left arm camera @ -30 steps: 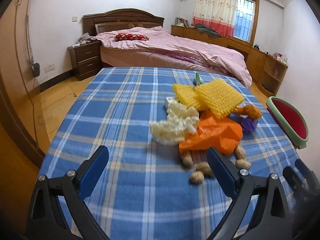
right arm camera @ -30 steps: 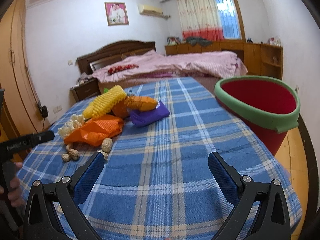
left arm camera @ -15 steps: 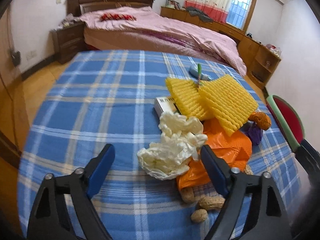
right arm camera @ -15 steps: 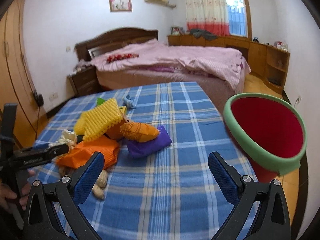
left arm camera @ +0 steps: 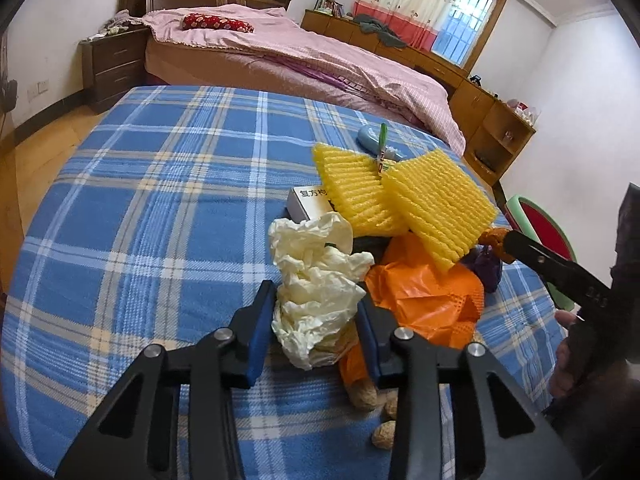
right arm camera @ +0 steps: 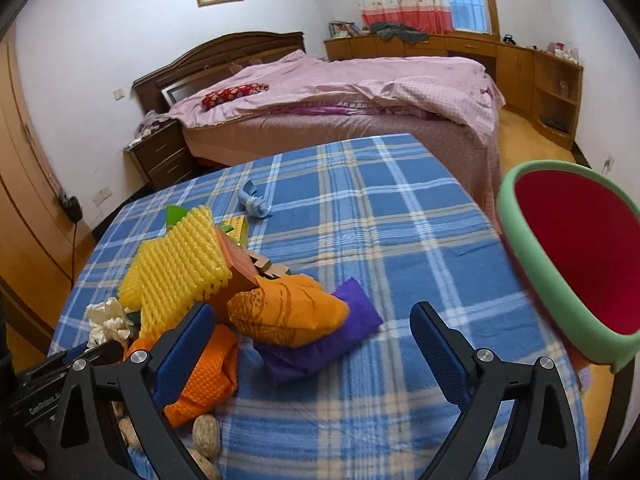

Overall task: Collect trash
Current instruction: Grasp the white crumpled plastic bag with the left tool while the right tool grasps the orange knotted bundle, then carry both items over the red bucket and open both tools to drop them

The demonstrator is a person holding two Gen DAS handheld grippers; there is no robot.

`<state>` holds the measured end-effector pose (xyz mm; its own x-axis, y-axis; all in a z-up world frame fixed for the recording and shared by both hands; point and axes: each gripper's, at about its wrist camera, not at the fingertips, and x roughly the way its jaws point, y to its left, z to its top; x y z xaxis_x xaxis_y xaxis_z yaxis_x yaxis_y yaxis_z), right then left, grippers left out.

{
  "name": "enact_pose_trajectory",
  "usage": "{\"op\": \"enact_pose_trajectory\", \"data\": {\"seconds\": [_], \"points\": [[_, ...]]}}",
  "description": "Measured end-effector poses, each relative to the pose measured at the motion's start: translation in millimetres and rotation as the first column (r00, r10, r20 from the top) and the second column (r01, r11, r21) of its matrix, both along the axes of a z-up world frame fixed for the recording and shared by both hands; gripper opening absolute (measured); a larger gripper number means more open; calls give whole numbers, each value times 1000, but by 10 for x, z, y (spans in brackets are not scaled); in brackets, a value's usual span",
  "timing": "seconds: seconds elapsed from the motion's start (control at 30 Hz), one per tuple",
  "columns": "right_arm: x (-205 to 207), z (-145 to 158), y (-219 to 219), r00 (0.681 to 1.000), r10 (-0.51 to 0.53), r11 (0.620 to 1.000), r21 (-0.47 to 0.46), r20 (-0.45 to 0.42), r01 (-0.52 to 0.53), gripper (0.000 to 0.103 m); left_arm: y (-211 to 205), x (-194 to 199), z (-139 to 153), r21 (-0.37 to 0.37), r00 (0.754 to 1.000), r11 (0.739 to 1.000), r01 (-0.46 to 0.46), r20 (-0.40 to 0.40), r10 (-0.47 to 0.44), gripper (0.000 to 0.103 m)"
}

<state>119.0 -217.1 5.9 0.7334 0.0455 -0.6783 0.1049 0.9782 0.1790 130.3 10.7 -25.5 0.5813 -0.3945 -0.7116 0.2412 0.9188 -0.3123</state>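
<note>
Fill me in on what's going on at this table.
A person with a two-finger tool in each hand is clearing trash off a blue plaid tablecloth. The left tool is closing on a crumpled white tissue that sits between its pads at the near edge of the pile. The right tool is wide open, holding nothing, over an orange bag and a purple wrapper. A red bin with a green rim waits at the table's right edge.
</note>
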Motion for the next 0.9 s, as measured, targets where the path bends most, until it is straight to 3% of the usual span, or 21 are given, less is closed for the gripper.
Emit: {"op": "enact_pose_trajectory", "data": {"seconds": [0.03,0.07,0.17,0.43,0.9], "points": [[10,-10,11,1000,4,1000,-6,3,-4,90,-5,-6,5,2,1000,1000,-1,3,1,39],[18,-19,22,1000,5,1000,-16,3,-5,72,-7,-7,6,5,1000,1000,-1,5,1,38],[22,-59,16,1000,10,1000,-23,-19,-11,36,-4,-37,49,17,1000,1000,-14,26,14,37],[-270,152,6,997,49,999,0,64,-49,22,17,-257,345,27,994,998,-50,94,47,37],[-984,577,-310,978,-15,998,58,207,4,21,-383,-558,881,8,983,999,32,178,-33,37]]}}
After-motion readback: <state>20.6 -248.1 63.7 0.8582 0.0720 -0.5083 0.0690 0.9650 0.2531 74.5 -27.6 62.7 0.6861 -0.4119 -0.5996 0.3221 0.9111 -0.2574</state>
